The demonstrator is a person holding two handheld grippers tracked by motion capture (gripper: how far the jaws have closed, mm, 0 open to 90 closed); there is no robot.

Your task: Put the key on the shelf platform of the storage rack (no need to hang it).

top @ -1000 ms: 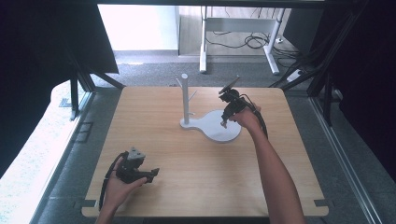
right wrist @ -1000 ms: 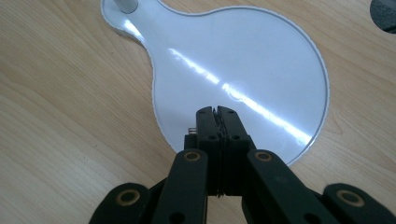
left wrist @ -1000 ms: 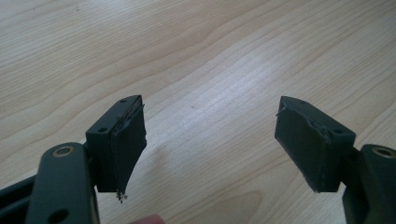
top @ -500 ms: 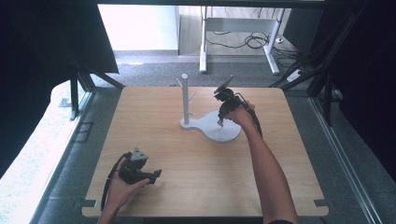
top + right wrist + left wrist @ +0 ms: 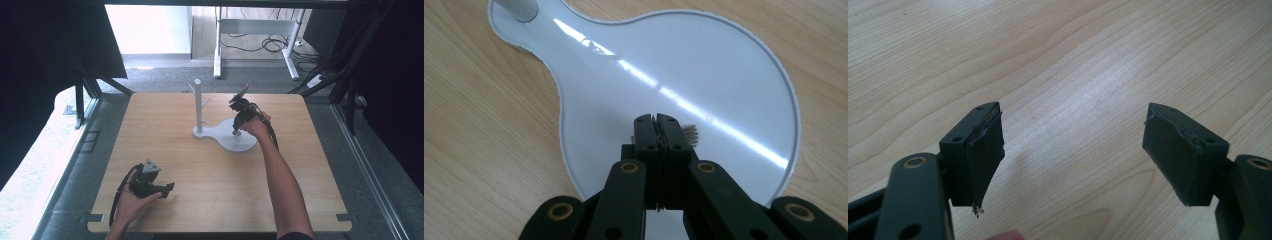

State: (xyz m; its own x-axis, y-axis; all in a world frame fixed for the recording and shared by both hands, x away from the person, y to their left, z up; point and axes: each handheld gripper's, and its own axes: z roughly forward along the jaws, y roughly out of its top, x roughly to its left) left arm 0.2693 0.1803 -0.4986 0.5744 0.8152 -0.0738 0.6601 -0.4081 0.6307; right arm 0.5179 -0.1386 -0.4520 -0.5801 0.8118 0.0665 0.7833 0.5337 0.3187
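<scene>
Nearest to me: my left hand [image 5: 131, 197] sits at the near left part of the wooden table [image 5: 210, 200], holding the left gripper [image 5: 167, 187] low over the top, jaws pointing right. From the left gripper view [image 5: 1073, 145] the two jaws stand wide apart, nothing between them, bare wood grain below. Pads [image 5: 985, 150] look worn, with a frayed bit hanging off the bottom of the left one. Grey three-cornered plate on top of that gripper, cable looping back along my wrist.

Mid table: my right forearm [image 5: 282, 180] runs from the near edge up toward the centre right.

Further out: right hand [image 5: 255, 125] holds the right gripper [image 5: 236, 131] pointing down over the round part of the white stand base [image 5: 240, 142]. In the right gripper view [image 5: 657, 122] the jaws are pressed together, no gap visible. Something small and bristly or ribbed pokes out just beside the tips on the right; too small to say what it is, or whether it is clamped. Glossy base [image 5: 704, 65] carries a bright streak of reflection.

Past that: white post [image 5: 198, 105] stands upright on the narrow end of the base, with short pegs branching off near the top.

Beyond the table: grey floor, white desk legs [image 5: 218, 42], cables [image 5: 265, 45].
</scene>
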